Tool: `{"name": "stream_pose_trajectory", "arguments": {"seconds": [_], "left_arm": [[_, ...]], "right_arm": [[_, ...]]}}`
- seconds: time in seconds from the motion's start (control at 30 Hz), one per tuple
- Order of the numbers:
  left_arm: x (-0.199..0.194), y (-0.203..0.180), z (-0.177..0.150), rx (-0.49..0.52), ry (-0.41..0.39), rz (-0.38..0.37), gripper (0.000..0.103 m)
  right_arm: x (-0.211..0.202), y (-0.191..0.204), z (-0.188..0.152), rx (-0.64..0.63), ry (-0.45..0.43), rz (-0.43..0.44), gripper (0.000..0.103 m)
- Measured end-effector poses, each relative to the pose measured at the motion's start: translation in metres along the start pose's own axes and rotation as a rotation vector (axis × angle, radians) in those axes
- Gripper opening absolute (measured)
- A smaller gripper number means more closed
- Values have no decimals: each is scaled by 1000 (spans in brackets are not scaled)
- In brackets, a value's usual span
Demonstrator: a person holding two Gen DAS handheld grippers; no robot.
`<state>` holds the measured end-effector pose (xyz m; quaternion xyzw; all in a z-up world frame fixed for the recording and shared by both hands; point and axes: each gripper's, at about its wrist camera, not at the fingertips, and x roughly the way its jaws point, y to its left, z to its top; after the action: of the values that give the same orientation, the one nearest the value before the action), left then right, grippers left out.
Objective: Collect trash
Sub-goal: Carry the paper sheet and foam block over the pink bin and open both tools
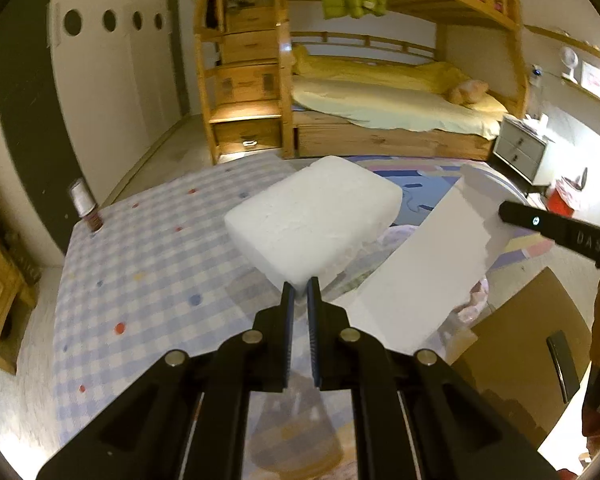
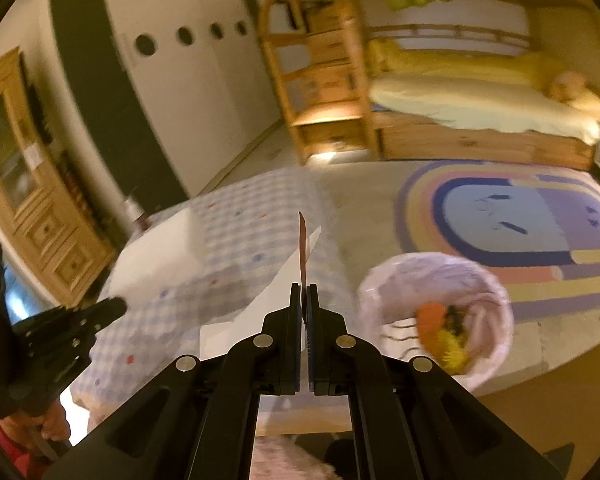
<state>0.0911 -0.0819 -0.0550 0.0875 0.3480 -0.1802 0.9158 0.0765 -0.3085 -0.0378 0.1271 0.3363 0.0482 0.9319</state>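
A: Largest item?
B: Bunk bed (image 1: 384, 92), wooden, yellow bedding, far wall. Below it, a checked mat (image 1: 148, 264) and a striped rug (image 2: 532, 220) on the floor.

A: Trash bin?
B: White lined bin (image 2: 440, 316), on the floor at the rug's edge, orange and yellow scraps inside.

A: Held pieces?
B: Foam block (image 1: 312, 220), white, gripped at its near corner by the left hand-held gripper (image 1: 300, 292), jaws clenched on it, above the mat. White sheet (image 1: 428, 264), seen edge-on from the right wrist, pinched by the right hand-held gripper (image 2: 304, 300), just left of the bin.

A: Smallest?
B: Can (image 1: 85, 208), upright at the mat's far left corner.
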Motion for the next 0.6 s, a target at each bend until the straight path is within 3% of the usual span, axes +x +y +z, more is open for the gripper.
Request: {"name": "stream_pose_trajectory", "arguments": {"seconds": [0.2, 0.47, 0.53, 0.6], "left_arm": [[19, -34, 18, 52, -13, -40, 5], [51, -67, 29, 94, 17, -91, 5], [59, -71, 30, 104, 29, -97, 5], [66, -75, 30, 110, 41, -104, 5]], "right_arm": [[-20, -45, 10, 62, -82, -141, 2], [-16, -77, 22, 32, -143, -355, 2], [-6, -87, 25, 36, -143, -387, 7], [7, -97, 28, 39, -133, -420, 20]]}}
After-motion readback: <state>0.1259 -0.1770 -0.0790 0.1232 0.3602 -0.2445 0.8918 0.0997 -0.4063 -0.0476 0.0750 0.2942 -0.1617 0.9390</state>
